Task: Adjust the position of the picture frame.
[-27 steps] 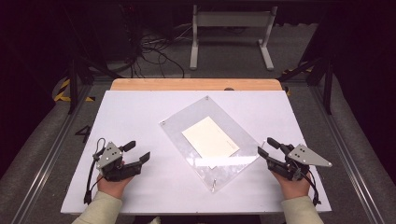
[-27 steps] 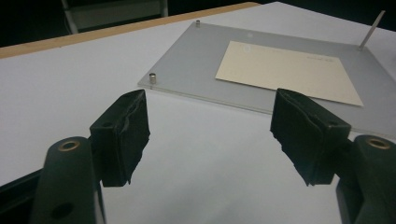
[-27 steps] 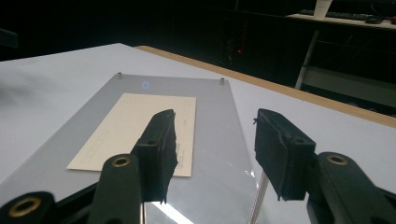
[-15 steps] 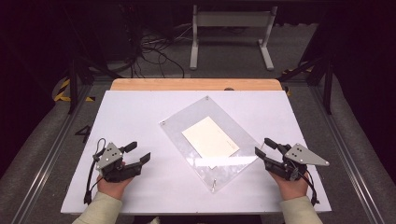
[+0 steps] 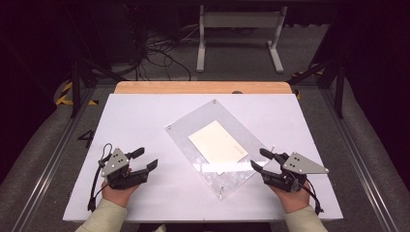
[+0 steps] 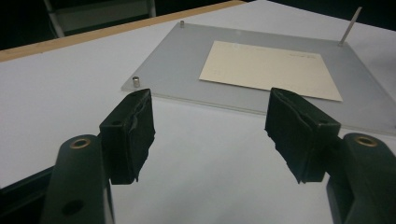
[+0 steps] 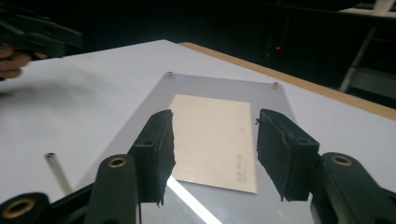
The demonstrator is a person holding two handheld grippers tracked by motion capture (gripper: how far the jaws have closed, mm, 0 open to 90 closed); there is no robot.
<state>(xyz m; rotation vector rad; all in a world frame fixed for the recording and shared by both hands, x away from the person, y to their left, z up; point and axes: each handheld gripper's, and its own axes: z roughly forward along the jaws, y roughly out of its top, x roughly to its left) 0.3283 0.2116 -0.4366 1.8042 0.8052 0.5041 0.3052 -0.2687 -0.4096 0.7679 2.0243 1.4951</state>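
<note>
Both of my hand-held grippers are open and hold nothing. On my left, the left hand-held gripper (image 5: 143, 160) rests low over the white bench (image 5: 145, 116), its pads (image 6: 133, 133) spread wide, well apart from the clear acrylic plate (image 5: 186, 133) that lies at an angle in the middle of the bench. A cream card (image 5: 217, 147) lies flat at the plate's middle, and small metal posts (image 6: 136, 81) stand at its corners. My right hand-held gripper (image 5: 262, 159) hovers at the plate's near right edge, jaws parted above the plate, the card showing between them in the right gripper view.
</note>
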